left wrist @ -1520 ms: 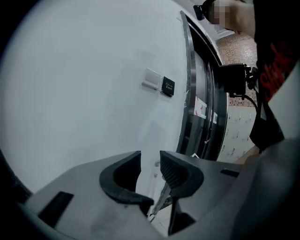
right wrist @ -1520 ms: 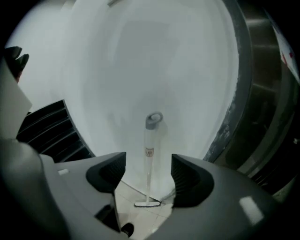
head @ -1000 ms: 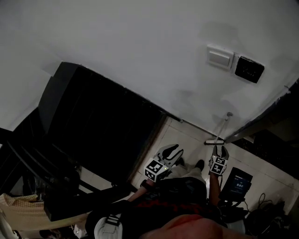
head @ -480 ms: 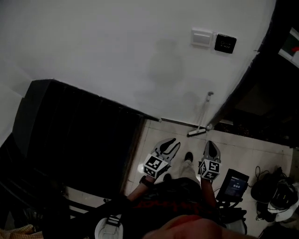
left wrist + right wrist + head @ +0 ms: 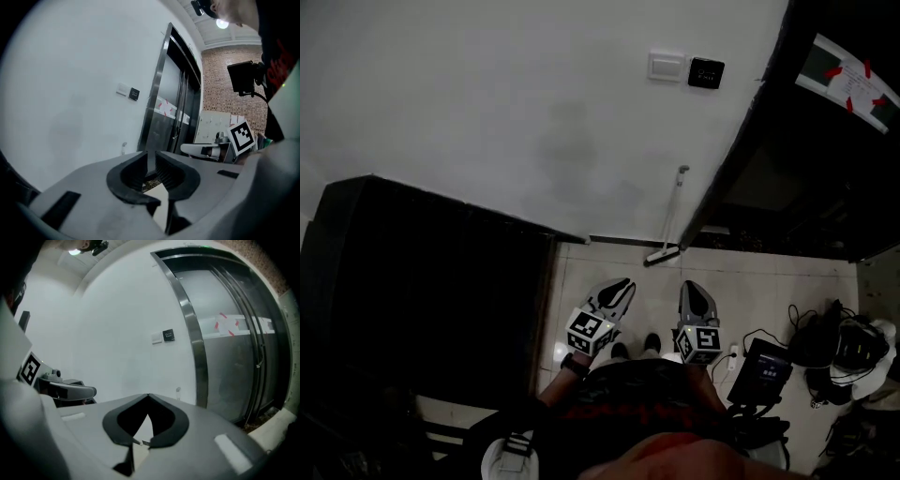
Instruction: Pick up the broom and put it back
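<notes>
The broom (image 5: 671,214) leans upright against the white wall, its head (image 5: 663,254) on the tiled floor beside the dark metal door frame. Both grippers hang well short of it, above the person's shoes. My left gripper (image 5: 623,284) has its jaws closing, with a narrow gap left and nothing between them (image 5: 151,157). My right gripper (image 5: 693,287) is shut, tips touching and empty (image 5: 148,395). The top of the broom's handle (image 5: 178,390) shows far off in the right gripper view.
A white switch (image 5: 666,66) and a black panel (image 5: 706,71) sit high on the wall. The metal door (image 5: 806,169) fills the right, a black cabinet (image 5: 422,272) the left. A tablet (image 5: 764,368) and a tangle of cables (image 5: 830,337) lie on the floor at the right.
The right gripper, close under the broom's head a second ago, has drawn back from it and shut. The left jaws have narrowed. The broom stays leaning on the wall.
</notes>
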`<state>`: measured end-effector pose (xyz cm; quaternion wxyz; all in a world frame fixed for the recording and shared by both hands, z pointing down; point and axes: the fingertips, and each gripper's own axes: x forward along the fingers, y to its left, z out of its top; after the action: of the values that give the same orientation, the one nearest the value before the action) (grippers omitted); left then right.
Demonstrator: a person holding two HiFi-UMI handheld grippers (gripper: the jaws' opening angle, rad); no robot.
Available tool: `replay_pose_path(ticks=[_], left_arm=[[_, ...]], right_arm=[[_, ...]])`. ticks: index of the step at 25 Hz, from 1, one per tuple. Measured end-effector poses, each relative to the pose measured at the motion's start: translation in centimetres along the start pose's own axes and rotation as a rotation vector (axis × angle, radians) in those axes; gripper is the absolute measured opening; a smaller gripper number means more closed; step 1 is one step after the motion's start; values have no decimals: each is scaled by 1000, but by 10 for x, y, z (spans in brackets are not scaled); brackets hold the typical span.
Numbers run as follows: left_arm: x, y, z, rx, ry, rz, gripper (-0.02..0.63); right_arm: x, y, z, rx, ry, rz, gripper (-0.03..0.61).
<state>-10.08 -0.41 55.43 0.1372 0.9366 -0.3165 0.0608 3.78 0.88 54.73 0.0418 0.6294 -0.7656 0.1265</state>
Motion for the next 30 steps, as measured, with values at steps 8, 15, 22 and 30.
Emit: replay_pose_path(ticks=[8, 15, 22, 30], left_arm=[[-15, -6, -19, -13, 34, 54, 24], [-6, -25, -49, -17, 75, 15, 6], [0, -77, -59, -44, 112, -67, 6], [-18, -73, -69, -13, 140, -39, 6]], right_arm=[[-15, -16, 1, -1, 2, 23, 0], [-14, -17, -18, -17, 63, 76, 0], [1, 0, -24, -7, 97, 164, 0], [26, 22, -22, -7, 139, 261, 0]])
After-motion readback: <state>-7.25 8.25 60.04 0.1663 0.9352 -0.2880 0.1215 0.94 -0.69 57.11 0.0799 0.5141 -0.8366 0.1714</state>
